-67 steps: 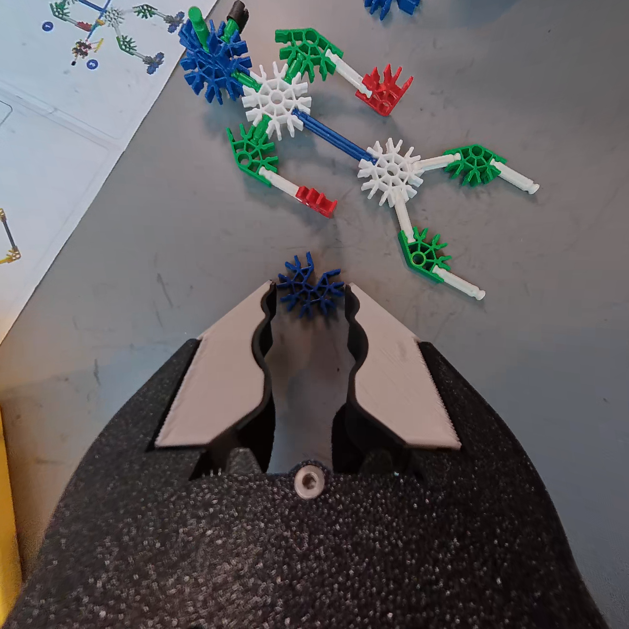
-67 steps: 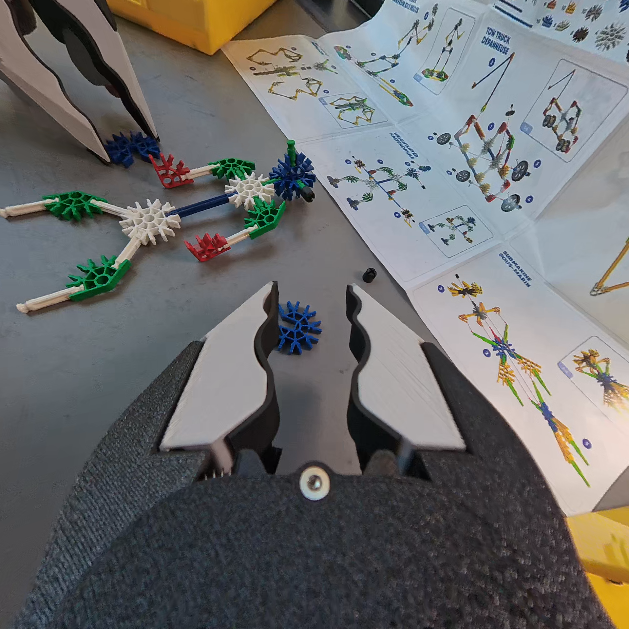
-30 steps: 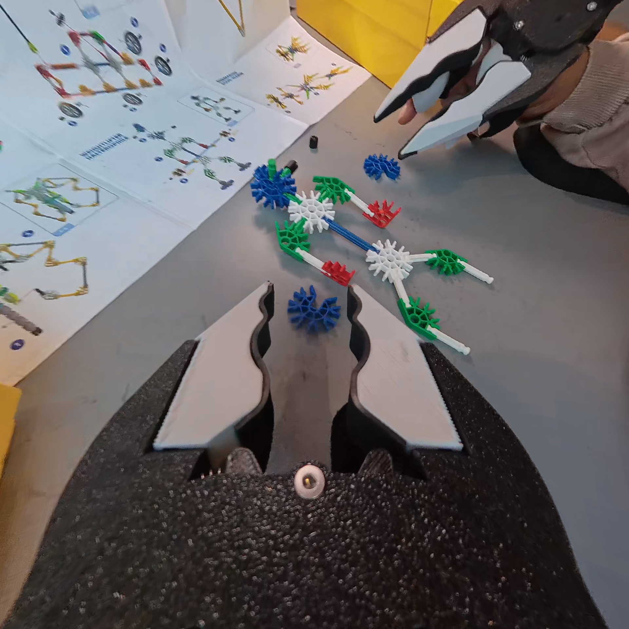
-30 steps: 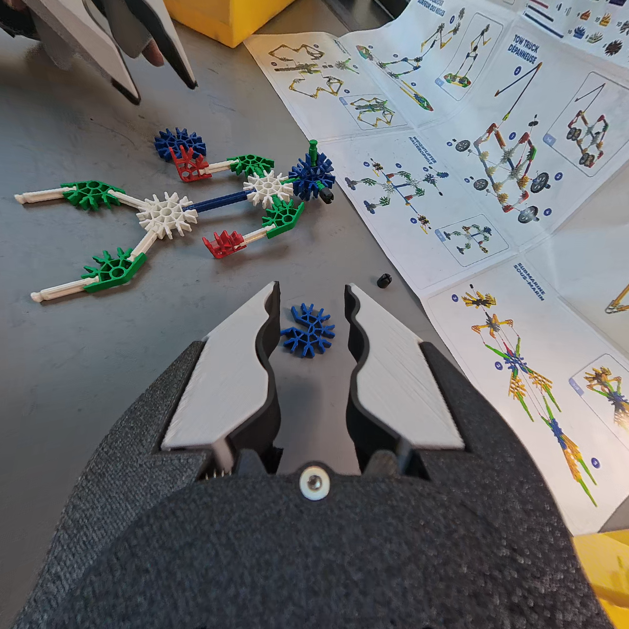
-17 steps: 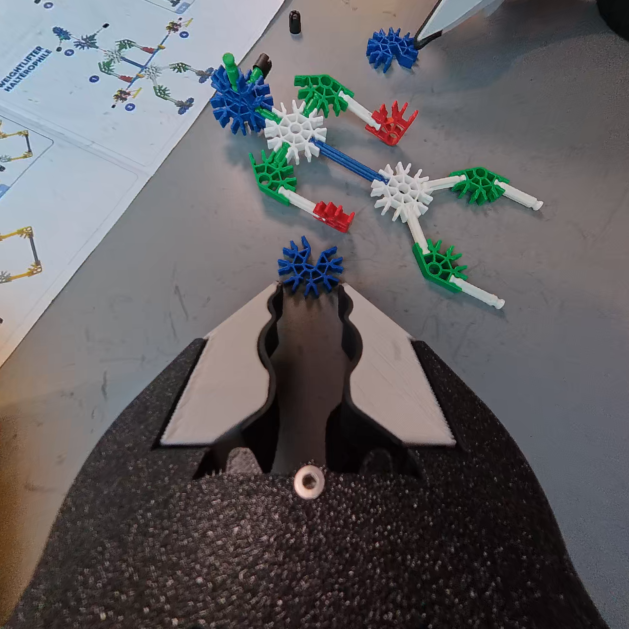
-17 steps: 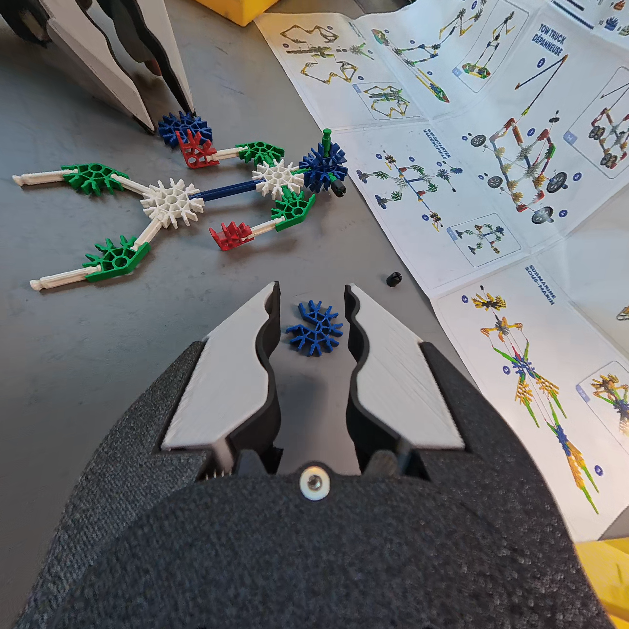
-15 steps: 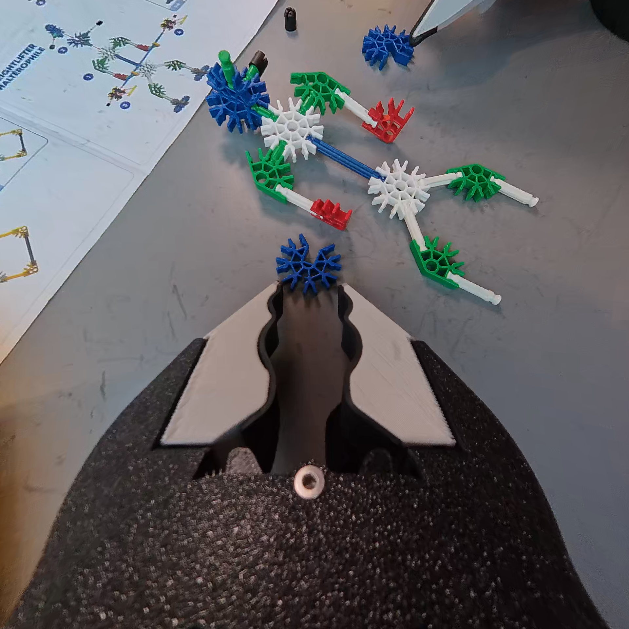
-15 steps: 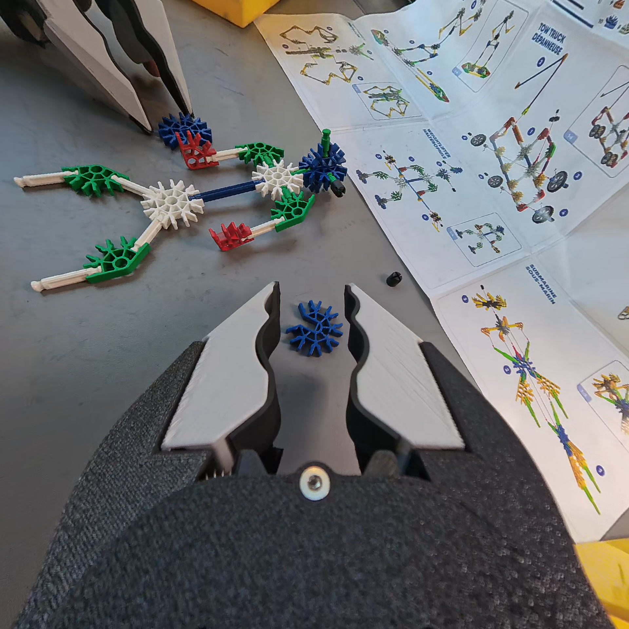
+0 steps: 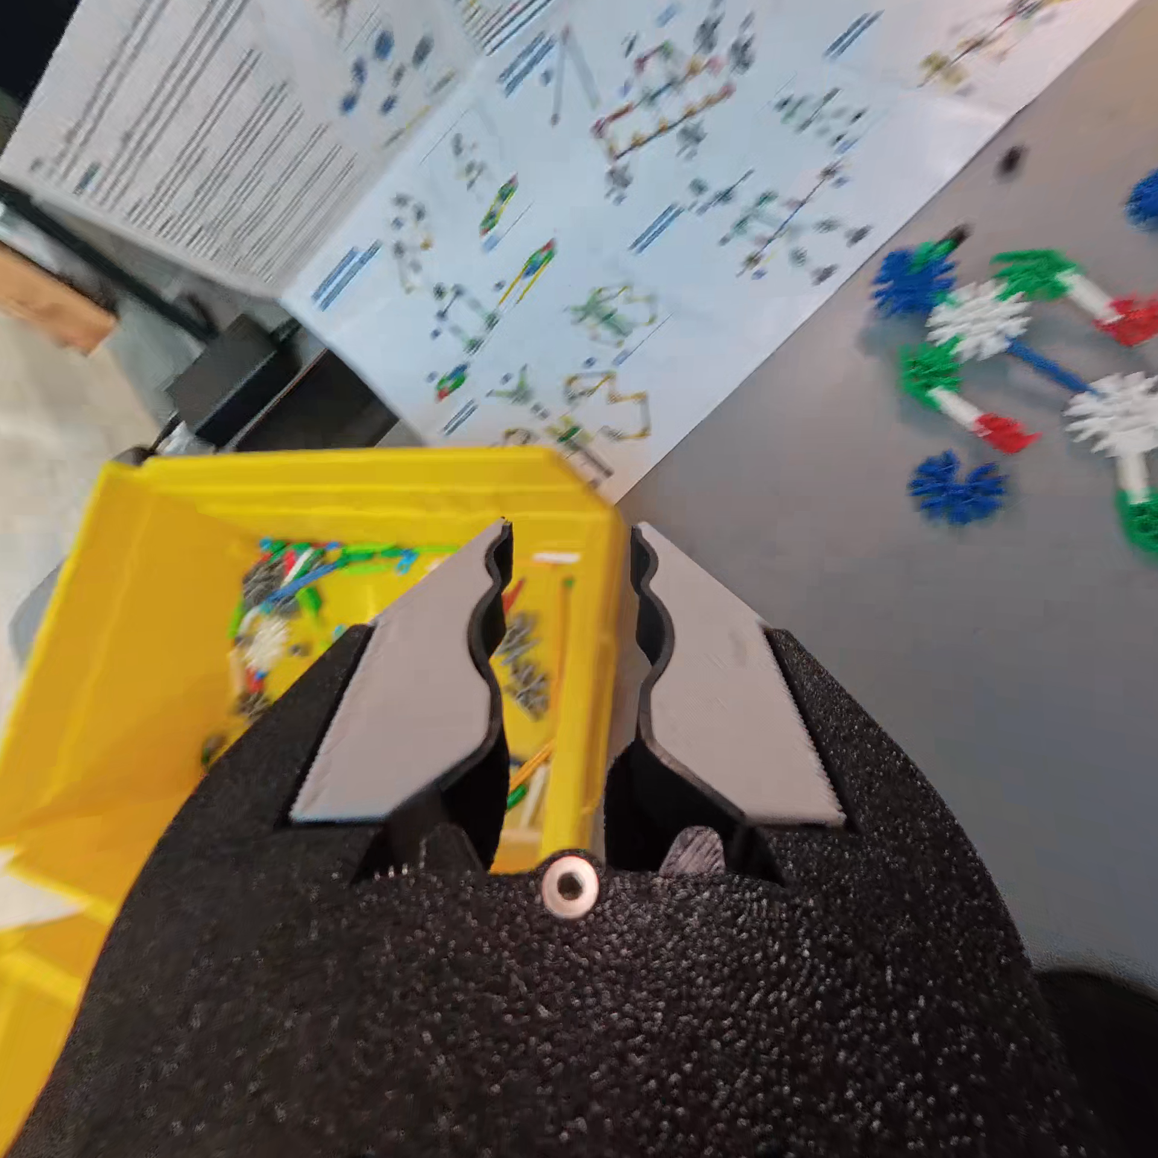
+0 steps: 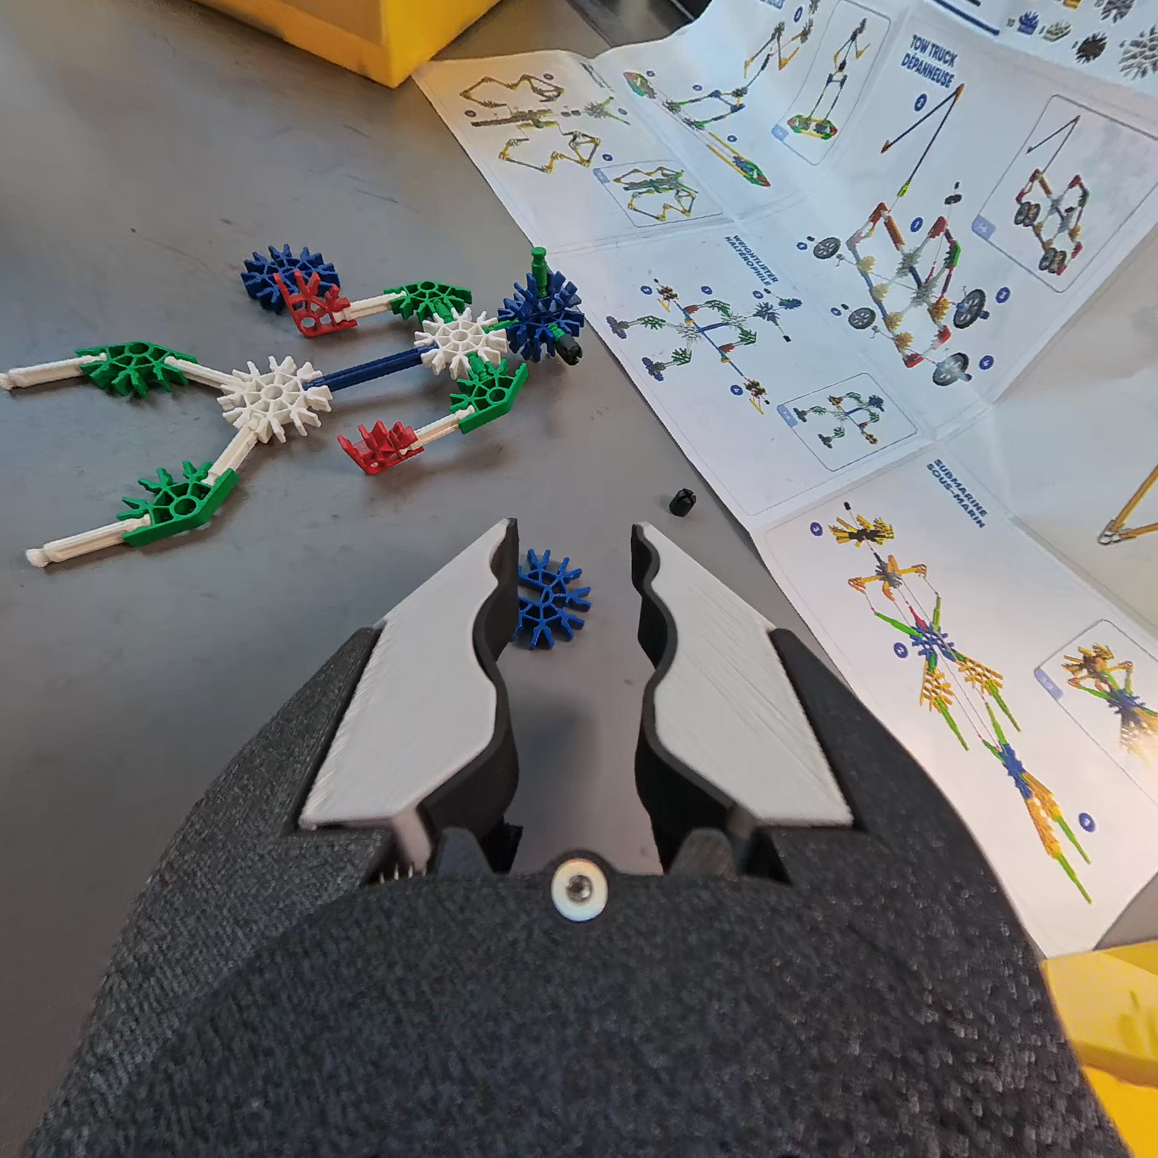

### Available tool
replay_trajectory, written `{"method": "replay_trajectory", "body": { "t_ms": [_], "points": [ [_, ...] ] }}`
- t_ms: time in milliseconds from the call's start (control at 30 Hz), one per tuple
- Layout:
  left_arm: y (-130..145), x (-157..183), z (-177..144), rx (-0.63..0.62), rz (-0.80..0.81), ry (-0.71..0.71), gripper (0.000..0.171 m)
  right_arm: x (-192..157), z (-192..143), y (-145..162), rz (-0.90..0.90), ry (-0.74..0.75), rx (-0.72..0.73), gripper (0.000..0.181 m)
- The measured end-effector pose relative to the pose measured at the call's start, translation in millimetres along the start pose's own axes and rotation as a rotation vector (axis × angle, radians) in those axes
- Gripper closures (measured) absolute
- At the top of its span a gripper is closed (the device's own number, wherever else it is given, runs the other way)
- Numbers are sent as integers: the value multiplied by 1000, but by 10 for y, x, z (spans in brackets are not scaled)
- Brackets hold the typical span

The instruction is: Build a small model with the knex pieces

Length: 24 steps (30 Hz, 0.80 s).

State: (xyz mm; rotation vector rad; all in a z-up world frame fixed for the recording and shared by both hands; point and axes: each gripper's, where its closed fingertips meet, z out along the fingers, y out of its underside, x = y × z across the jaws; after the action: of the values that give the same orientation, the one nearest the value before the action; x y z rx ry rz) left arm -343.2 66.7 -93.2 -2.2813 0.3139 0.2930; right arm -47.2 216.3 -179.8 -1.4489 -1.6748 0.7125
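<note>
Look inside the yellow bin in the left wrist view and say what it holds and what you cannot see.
The yellow bin holds a blurred jumble of loose rods and connectors. The open left claw hides the rest of its floor.

A grey metal tabletop [image 10: 156, 658] carries a rod-and-connector toy figure [image 10: 276, 395]. Right of the figure lie a folded instruction sheet [image 10: 877, 313] and a small black cap [image 10: 682, 501]; below it, a loose blue snowflake connector [image 10: 551, 598]; above it, a yellow bin [image 10: 376, 31].

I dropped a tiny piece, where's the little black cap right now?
Right wrist view: the black cap lies on the table, right of centre, between the leaflet edge and the right tool.
</note>
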Motion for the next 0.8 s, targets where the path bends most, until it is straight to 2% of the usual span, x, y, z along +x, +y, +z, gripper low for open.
{"method": "replay_trajectory", "body": {
  "t_ms": [100, 167, 267, 500, 733, 800],
  "points": [
    [414, -499, 67, -310, 55, -10, 135, 27, -30, -28, 18, 4, 23, 148],
    [743, -592, 236, -481, 73, 91, 138, 33, -37, -34, 20, 5, 29, 149],
    [1057, -563, 448, -606, 50, 206, 140, 37, -40, -37, 18, 9, 30, 149],
    [1341, -480, 564, -712, 116, 249, 140, 44, -40, -37, 25, 8, 31, 150],
    [1420, -426, 576, -727, 151, 255, 142, 36, -31, -27, 17, 9, 23, 150],
    [1425, -409, 557, -733, 161, 264, 149, 39, -33, -29, 19, 9, 25, 150]
  ]
}}
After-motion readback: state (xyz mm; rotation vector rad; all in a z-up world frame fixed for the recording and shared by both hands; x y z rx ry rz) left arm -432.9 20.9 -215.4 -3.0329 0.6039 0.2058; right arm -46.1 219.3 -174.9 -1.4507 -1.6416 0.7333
